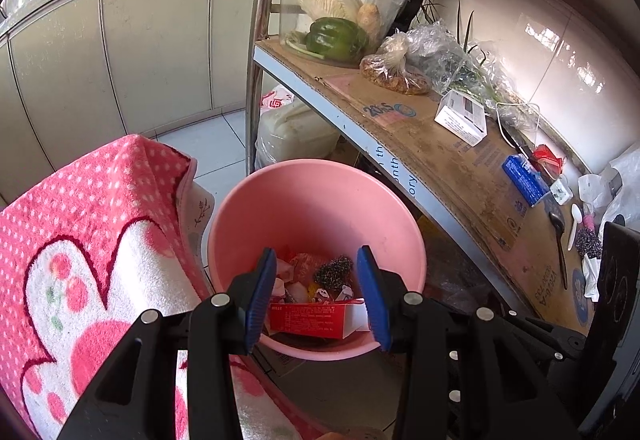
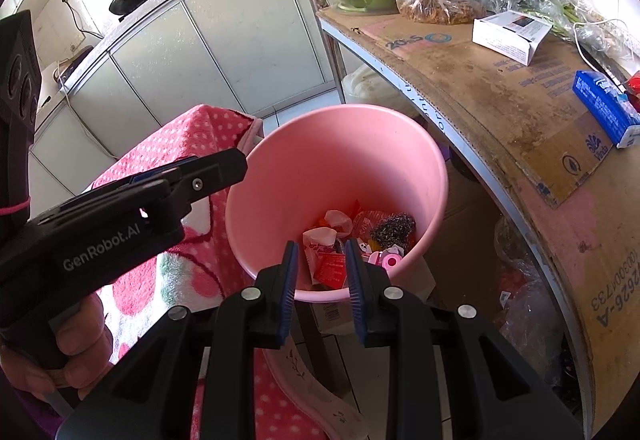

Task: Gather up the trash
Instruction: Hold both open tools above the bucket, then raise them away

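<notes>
Trash sits at the bottom of our pink bucket (image 1: pixel 316 199): a red carton (image 1: pixel 316 320), a steel scrubber (image 1: pixel 333 270) and wrappers. Our left gripper (image 1: pixel 318 296) hangs above the rim, spread and empty. Our right gripper (image 2: pixel 320 276) hangs spread too, holding nothing. Beside the bucket lies a pink towel (image 1: pixel 92 240); a cardboard-lined shelf (image 2: pixel 500 99) stands opposite.

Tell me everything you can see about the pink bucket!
The pink bucket is round, smooth and looks like plastic, widening toward its open top. It stands upright beside the shelf, next to a pink dotted towel. At its bottom lies trash: a red carton, a steel scrubber and crumpled wrappers. Nothing grips it.
</notes>
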The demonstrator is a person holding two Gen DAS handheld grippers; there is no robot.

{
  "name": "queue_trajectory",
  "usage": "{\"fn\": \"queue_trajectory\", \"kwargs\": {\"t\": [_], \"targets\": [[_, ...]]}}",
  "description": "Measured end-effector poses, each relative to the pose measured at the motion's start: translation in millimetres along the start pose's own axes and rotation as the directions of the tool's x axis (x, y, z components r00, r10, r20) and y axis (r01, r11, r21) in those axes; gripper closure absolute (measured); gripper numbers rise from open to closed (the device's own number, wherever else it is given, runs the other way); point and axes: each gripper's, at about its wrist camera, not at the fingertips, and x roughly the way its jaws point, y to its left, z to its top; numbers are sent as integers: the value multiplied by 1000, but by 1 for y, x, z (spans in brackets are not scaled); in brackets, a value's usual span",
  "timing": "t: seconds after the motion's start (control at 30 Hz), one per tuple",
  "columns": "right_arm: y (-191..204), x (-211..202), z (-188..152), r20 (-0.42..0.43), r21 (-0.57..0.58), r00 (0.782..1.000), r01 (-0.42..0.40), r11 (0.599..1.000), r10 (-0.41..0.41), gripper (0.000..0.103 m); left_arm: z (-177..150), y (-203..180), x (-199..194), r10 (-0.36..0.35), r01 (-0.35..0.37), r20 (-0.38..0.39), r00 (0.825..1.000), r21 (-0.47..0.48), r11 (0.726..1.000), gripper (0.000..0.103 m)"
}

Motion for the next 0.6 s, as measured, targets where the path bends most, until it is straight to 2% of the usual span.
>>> {"fn": "queue_trajectory", "kwargs": {"t": [0.43,0.6], "targets": [[6,4,0,1,-13,1000,18,1000,-18,78,-5,5,1,0,0,0,1000,3,1000,62],[10,-1,0,23,-24,999,41,999,-40,78,-7,1,-7,12,-12,30,999,20,1000,62]]}}
